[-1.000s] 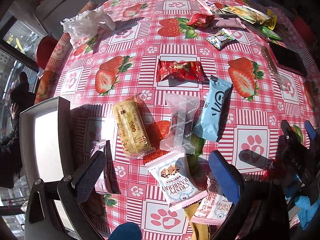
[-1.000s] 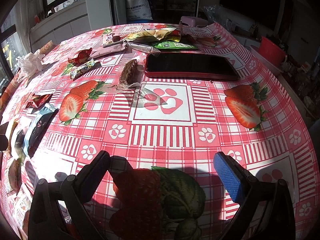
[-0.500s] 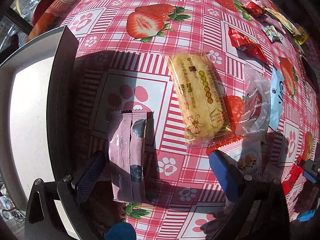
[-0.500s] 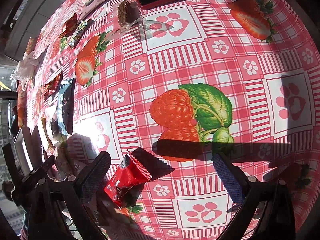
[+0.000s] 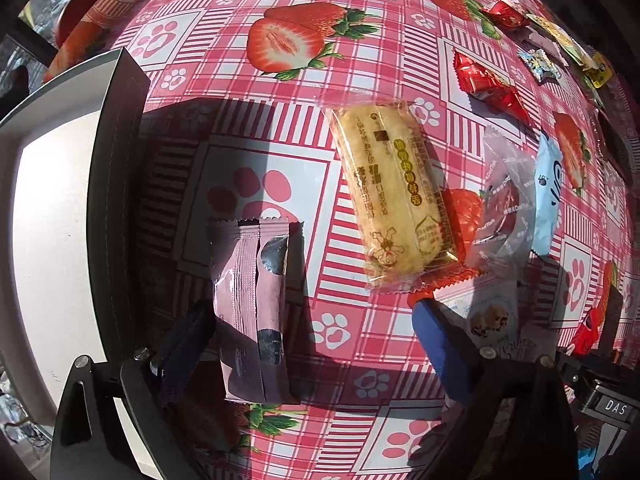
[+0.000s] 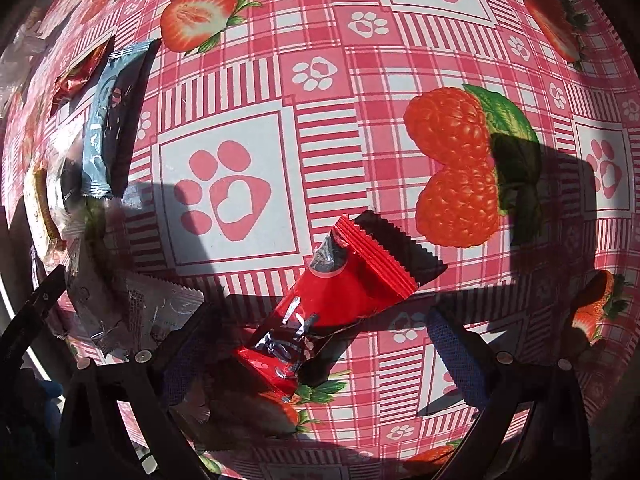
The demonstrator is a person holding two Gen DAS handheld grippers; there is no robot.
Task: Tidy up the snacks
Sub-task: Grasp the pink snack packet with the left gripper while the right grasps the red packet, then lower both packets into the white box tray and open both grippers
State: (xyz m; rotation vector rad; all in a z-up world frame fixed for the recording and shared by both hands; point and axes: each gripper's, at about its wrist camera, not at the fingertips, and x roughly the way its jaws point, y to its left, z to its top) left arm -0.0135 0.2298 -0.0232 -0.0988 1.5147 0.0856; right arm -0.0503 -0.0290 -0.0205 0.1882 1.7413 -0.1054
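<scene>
Snacks lie scattered on the strawberry-print tablecloth (image 5: 280, 128). My left gripper (image 5: 312, 344) is spread wide around a pink packet (image 5: 252, 312) lying flat, its left pad touching the packet's edge, just beside the grey tray (image 5: 116, 184) at the table's edge. My right gripper (image 6: 316, 344) is spread around a red packet (image 6: 332, 300), not pinching it.

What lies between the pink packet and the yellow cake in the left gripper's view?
Left wrist view: only bare tablecloth separates the pink packet from the yellow cake; no snack lies between them.
</scene>
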